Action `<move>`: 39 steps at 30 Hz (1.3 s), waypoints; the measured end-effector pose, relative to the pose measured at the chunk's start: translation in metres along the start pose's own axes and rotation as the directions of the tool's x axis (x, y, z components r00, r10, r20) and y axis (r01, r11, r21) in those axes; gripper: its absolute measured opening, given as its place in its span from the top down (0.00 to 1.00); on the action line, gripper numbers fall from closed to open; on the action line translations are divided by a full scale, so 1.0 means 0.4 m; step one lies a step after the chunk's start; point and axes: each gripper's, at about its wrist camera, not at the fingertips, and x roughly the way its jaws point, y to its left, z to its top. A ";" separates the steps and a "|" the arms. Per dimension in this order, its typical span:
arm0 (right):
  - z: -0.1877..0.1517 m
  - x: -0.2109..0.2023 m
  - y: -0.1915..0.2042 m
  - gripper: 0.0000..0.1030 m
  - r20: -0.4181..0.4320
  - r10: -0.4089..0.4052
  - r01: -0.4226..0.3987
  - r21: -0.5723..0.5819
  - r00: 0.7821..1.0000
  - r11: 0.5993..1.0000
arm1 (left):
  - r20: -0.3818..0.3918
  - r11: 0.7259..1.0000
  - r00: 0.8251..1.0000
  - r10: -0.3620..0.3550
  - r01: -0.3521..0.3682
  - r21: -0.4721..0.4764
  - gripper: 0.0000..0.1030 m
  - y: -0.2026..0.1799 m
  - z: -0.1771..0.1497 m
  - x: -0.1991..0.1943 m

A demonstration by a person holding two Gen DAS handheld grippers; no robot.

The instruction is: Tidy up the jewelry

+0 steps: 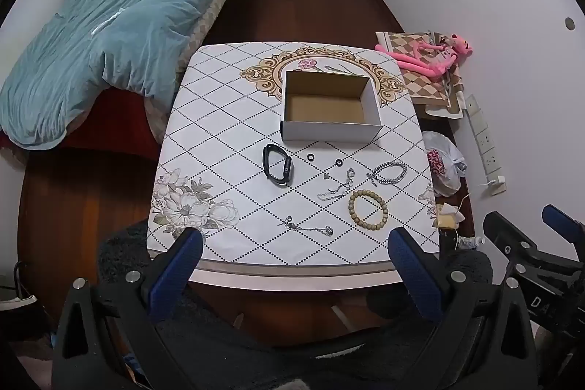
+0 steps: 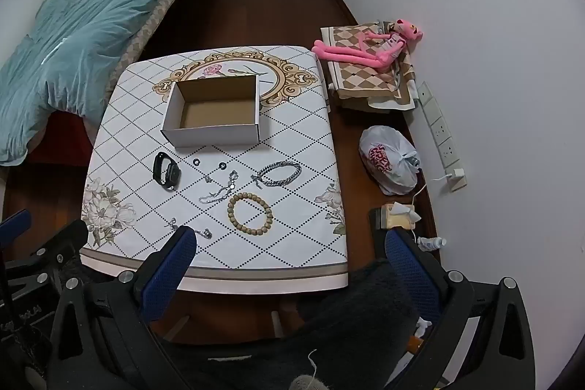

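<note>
Open white cardboard box, brown inside, squared off on the diamond-print tablecloth. Just in front: black smartwatch, chunky silver chain, round wooden bead bracelet. Left gripper and right gripper both spread wide, holding nothing, near the table's front edge.

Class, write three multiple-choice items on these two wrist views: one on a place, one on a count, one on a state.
1. Where does the beaded bracelet lie?
A in the box
B on the table nearer us than the box
C on the bed

2. How many small dark rings lie just before the cardboard box?
A two
B four
C none

3. What does the box hold?
A chains
B a watch
C nothing

Key: 1 B, it lies on the tablecloth; 2 A, one ring and another; 3 C, its bare floor shows.
</note>
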 end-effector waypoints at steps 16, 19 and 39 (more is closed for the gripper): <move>0.003 -0.004 -0.006 0.00 -0.001 0.003 -0.003 0.002 1.000 1.000 | -0.002 1.000 1.000 0.020 -0.020 0.009 0.00 -0.012 0.003 -0.001; 0.005 -0.007 -0.008 0.00 0.000 0.001 -0.001 0.002 1.000 1.000 | -0.001 1.000 1.000 0.019 -0.019 0.009 0.00 -0.012 0.003 -0.002; -0.010 -0.001 -0.004 0.00 -0.019 0.007 -0.007 -0.008 1.000 1.000 | -0.022 1.000 0.999 0.023 -0.022 0.022 0.00 -0.008 -0.003 -0.006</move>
